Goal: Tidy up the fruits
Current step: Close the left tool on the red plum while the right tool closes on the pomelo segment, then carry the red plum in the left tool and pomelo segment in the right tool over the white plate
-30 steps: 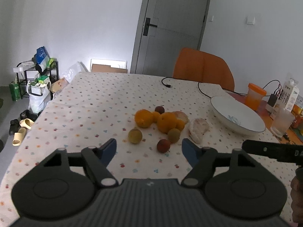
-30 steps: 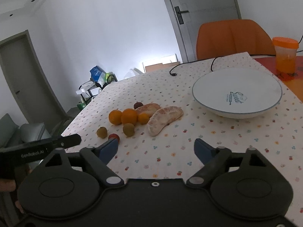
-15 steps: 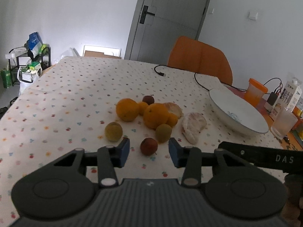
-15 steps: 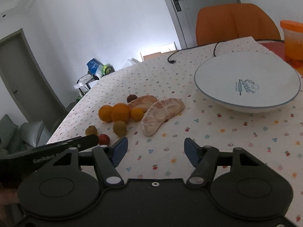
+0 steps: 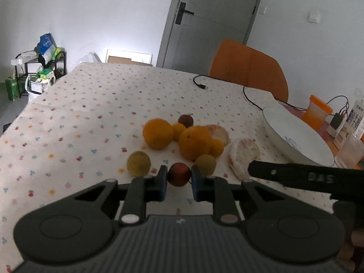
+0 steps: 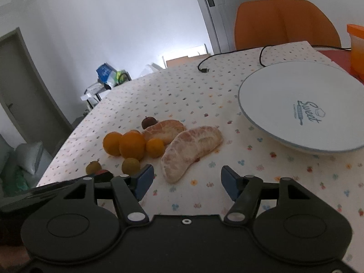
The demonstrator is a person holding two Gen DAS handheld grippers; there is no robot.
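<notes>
Fruits lie in a loose cluster near the middle of my table [image 5: 91, 104], on a cloth printed with small coloured dots. My left gripper [image 5: 178, 179] has just been closing and now pinches a small red fruit [image 5: 179, 174], its blue pads pressed against either side, right at the near edge of the cluster. Just beside it sit two dull yellow-green round fruits, one to the left [image 5: 138, 163] and one to the right [image 5: 206, 164], so the pinched one is hemmed in closely. Behind them are two large oranges [image 5: 194, 142] with dimpled skin, smaller oranges tucked between, and a dark red fruit [image 5: 185, 120] at the back.

My right gripper [image 6: 186, 180] stands spread with nothing between its pads, hovering just before a peeled citrus segment [image 6: 191, 150], pale pink, crescent-shaped and veined with white pith. A second peeled segment [image 6: 165, 128] lies behind it. To the right is a wide, shallow white bowl [image 6: 273, 86] with a blue rim and the word "Sweet" inside. A black cable [image 6: 227, 55] curls across the far cloth, before an orange chair [image 6: 284, 22].
</notes>
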